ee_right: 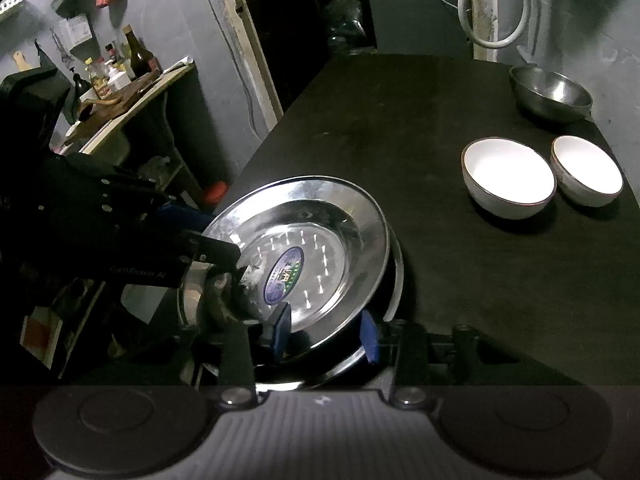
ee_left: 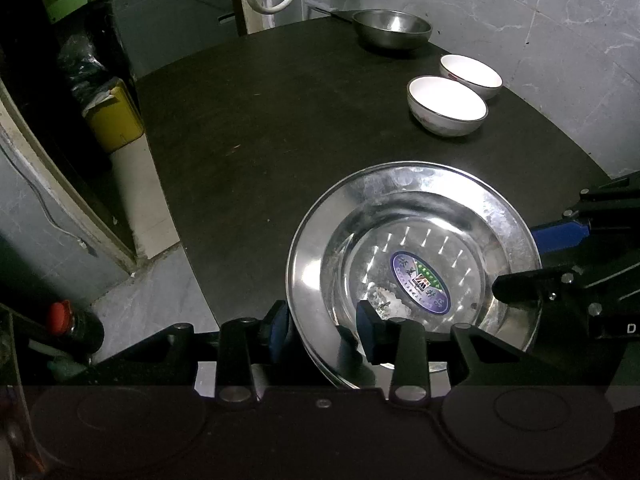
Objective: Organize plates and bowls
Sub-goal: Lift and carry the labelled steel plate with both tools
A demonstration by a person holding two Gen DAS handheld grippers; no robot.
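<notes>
We see the left gripper [ee_left: 324,330] and right gripper [ee_right: 326,330], jaws parted, each straddling the steel plate's [ee_left: 404,208] rim at the table's [ee_left: 248,128] near edge, whether pressing unclear.

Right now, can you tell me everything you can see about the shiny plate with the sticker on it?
The shiny plate looks like polished steel: round, with a wide flat rim and a sunken middle. An oval purple and green sticker sits in the middle, with small bright glints around it. It is tilted and sits on another steel plate at the near edge of the dark table. Its rim lies between the blue pads of the left tool and of the right tool; whether they press on it I cannot tell.
</notes>
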